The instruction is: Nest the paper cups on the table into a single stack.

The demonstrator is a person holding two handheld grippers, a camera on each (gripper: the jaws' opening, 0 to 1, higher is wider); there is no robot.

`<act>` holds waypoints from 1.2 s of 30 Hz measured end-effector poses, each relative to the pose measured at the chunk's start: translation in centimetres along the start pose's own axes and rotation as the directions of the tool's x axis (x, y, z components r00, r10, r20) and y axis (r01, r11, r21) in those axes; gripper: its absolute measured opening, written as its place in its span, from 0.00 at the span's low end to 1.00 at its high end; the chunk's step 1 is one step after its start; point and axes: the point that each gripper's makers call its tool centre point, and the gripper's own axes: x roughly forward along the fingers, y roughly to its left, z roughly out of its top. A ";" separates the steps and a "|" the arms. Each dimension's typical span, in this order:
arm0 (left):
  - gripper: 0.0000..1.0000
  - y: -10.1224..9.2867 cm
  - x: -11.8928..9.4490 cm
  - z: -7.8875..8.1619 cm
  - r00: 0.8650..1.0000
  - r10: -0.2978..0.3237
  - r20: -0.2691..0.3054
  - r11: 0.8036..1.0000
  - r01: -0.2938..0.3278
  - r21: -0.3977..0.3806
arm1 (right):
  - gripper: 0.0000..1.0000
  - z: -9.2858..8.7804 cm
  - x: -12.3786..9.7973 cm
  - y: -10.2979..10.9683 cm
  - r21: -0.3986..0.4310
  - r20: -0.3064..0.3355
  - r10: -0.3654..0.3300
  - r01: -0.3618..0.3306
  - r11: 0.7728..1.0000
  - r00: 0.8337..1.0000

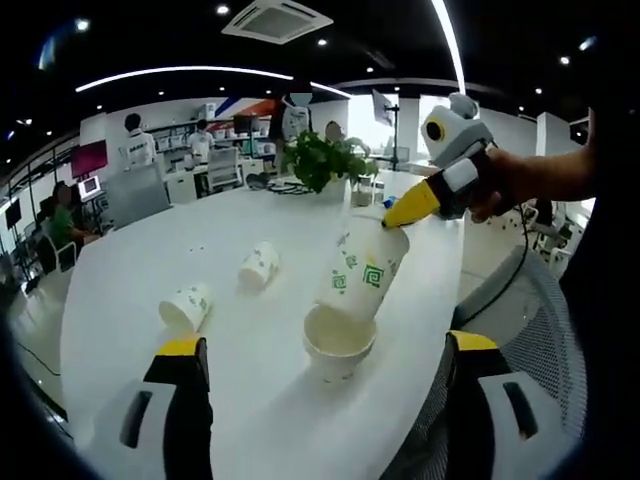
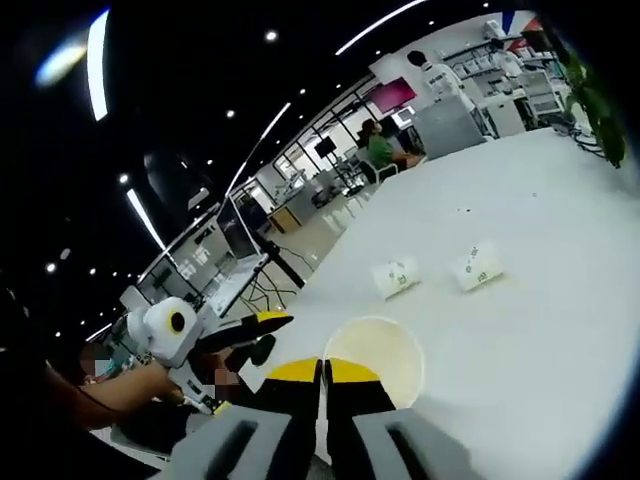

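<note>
- Progress: a short stack of paper cups (image 1: 345,300) sits lower centre of the left gripper view, tilted, mouth toward the camera. At least two cups appear nested there; the exact count is hard to read.
- Right gripper (image 1: 415,205): enters the left gripper view from the upper right, its yellow jaws clamped on the upper end of that stack, which is held angled over the white table (image 1: 250,420).
- Left gripper (image 1: 325,385): jaws spread wide at the bottom of its own view, grasping nothing, just short of the stack.
- Remaining: two loose cups lie on their sides, well apart from the stack. The nearer cup (image 1: 187,306) is at left centre; the farther cup (image 1: 259,265) is just beyond it. Both are yet to be nested.
- Right gripper view: looks straight into the held cup's open mouth (image 2: 375,358), showing a bare interior; its jaws meet at the rim.
- That view also shows the left gripper (image 2: 250,330) at lower left, and both loose cups at right centre.
- Left gripper view alone shows the stack's green-printed side and its tilt.
</note>
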 end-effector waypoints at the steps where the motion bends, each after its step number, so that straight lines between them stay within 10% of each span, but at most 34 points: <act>1: 0.97 0.0 0.0 -0.1 1.000 0.000 -0.002 1.000 0.000 -0.001 | 0.00 -0.1 0.1 0.0 -0.004 -0.003 0.000 0.000 1.000 1.000; 12: 0.96 0.1 -0.3 -0.5 1.000 0.008 -0.014 1.000 -0.008 0.000 | 0.00 -1.5 1.4 -0.1 -0.163 -0.056 -0.048 0.038 0.986 0.997; 22: 0.94 0.3 -0.5 -0.8 1.000 0.012 -0.027 1.000 -0.012 0.001 | 0.00 -2.5 2.9 0.6 -0.389 -0.105 -0.085 0.038 0.920 0.991; 36: 0.94 0.1 -0.6 -0.7 0.999 0.019 -0.029 1.000 -0.019 0.001 | 0.04 -2.5 3.9 1.1 -0.365 -0.089 -0.047 0.011 0.931 0.995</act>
